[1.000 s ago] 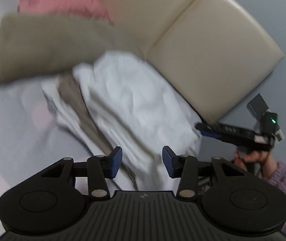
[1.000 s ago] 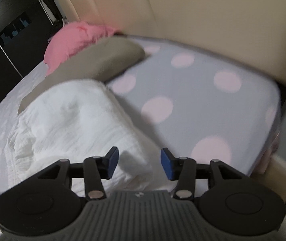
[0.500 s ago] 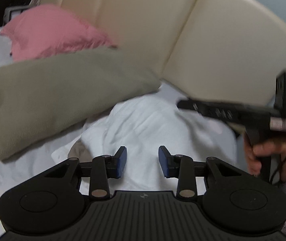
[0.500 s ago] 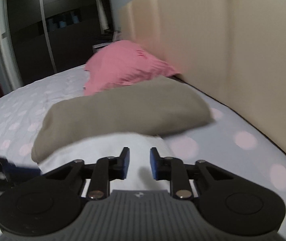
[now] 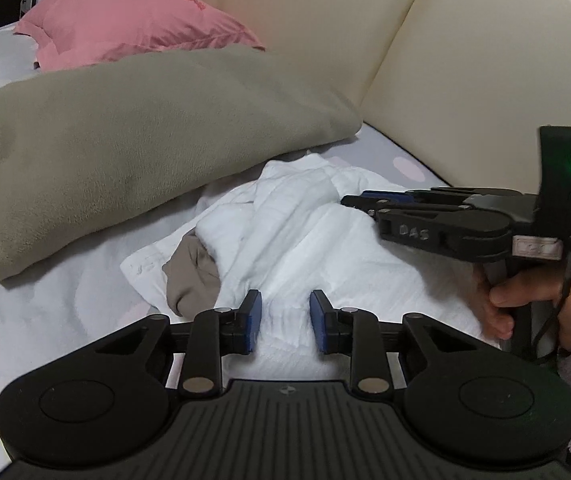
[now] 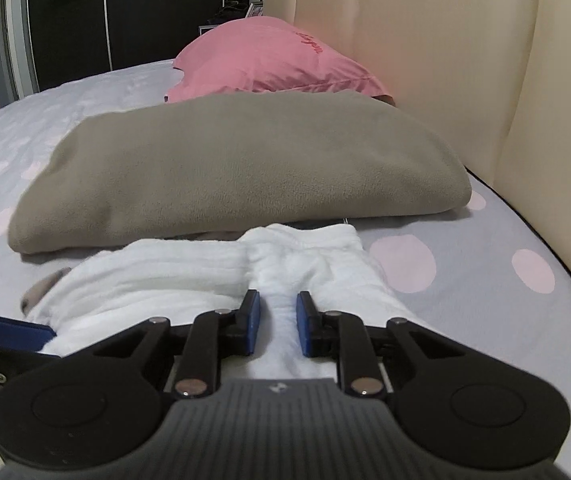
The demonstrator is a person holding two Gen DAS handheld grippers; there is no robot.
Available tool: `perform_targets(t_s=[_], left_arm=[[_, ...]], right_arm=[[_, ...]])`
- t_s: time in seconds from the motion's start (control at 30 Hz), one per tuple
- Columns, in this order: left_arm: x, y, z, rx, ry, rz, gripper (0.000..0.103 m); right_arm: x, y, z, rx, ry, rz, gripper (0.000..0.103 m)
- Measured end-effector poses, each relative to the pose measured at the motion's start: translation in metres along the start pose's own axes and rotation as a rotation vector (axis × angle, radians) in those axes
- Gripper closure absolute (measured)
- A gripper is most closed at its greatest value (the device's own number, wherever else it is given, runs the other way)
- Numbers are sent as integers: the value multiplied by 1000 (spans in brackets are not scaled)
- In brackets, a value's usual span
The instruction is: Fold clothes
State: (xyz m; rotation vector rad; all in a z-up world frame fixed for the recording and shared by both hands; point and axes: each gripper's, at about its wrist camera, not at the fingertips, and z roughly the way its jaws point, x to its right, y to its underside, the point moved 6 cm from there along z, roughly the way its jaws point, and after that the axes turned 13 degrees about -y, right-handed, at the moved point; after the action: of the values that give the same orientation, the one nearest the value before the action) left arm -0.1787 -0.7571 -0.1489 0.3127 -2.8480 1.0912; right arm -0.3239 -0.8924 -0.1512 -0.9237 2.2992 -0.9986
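A crumpled white garment [image 5: 317, 236] lies on the spotted bed sheet, with a taupe cloth [image 5: 193, 280] tucked into its left side. My left gripper [image 5: 285, 322] is open low over the garment's near edge, with white fabric between its blue pads. My right gripper [image 6: 277, 324] is partly open, low over the same white garment [image 6: 205, 272], fabric showing in the gap. The right gripper also shows in the left wrist view [image 5: 359, 202], hovering over the garment's right side.
A folded taupe blanket [image 6: 245, 168] lies just beyond the garment, and a pink pillow [image 6: 273, 60] behind it. The cream padded headboard [image 6: 465, 60] runs along the right. The grey sheet with pink dots [image 6: 465, 272] spreads around.
Both grippers have dropped down and come in over the white garment, now almost level with the bed. Both jaw gaps have narrowed. The garment lies flatter than a second ago.
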Motion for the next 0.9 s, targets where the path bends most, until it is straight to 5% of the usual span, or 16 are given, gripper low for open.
perform_targets(t_s=[0.13,0.3,0.43,0.67,0.9], left_arm=[[14,-2,-35,98,-19,62,56],[47,10,-62,144,19,174,55],[64,31,-57,113,29,217,56],[73,56,-40,89,-34,250,53],[66,54,-58,74,-70,186,48]], right_arm=[[-8,-8,-40,43,-36,-16,69],[-20,1,-101,53,-48,-89,65],[-18,28,-127,9,-16,-94,50],[3,88,-106,-131,54,17,49],[-3,77,-100,-185,112,62,47]])
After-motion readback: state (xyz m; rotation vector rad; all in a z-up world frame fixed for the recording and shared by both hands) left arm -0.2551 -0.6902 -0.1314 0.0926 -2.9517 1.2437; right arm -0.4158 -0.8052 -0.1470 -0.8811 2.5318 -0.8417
